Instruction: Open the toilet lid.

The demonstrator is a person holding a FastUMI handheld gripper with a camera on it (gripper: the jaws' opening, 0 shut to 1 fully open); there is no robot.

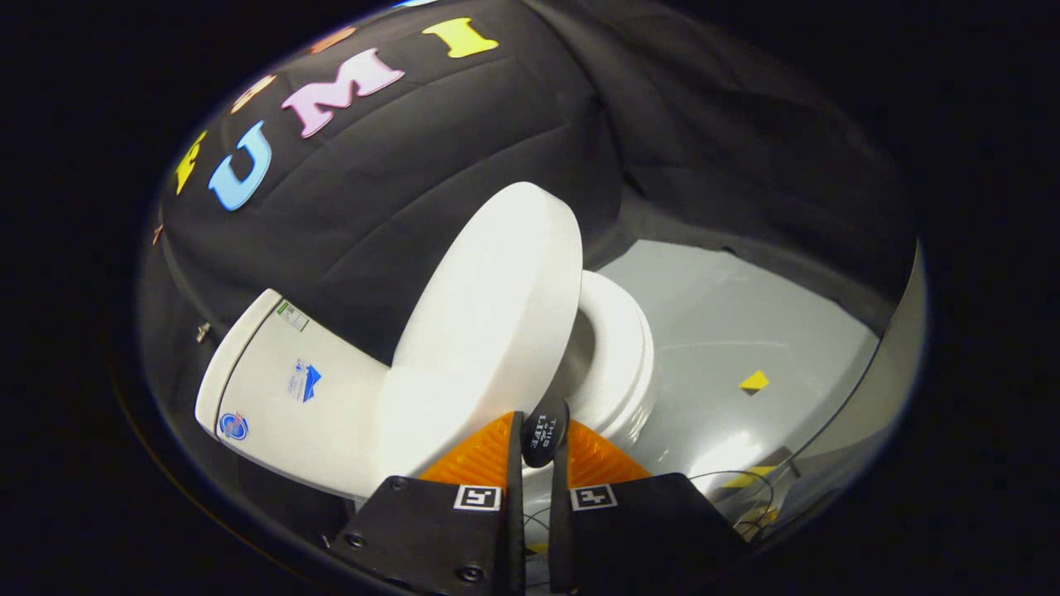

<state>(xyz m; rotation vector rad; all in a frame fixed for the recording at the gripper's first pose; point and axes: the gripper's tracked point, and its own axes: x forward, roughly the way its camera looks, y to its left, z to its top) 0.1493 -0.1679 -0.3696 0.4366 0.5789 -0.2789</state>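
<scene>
the tool [542,430] is nipped narrow on a small dark lift tab [546,434] at the rim of the toilet lid [489,323], which stands half raised just ahead, over the seat [617,356]. the lid looks rigid, smooth, hinged; the tab seems the surest hold.

Toilet lid [489,323]: smooth white plastic, satin sheen, no texture. Toilet seat [617,356] and tank [281,397]: glossy white, looks ceramic/plastic, can't tell which; paper-like stickers on tank. Lift tab [545,434] on lid edge: dark, smooth, slightly glossy, prob. plastic, pinched between gripper [538,439] jaws. Jaw faces ribbed, matt, rubbery look. Gripper body plates: matt, w/ metal screws. Floor [729,331]: smooth grey, semi-gloss, reflects light. Booth wall [464,149]: matt cloth, creased.
</scene>
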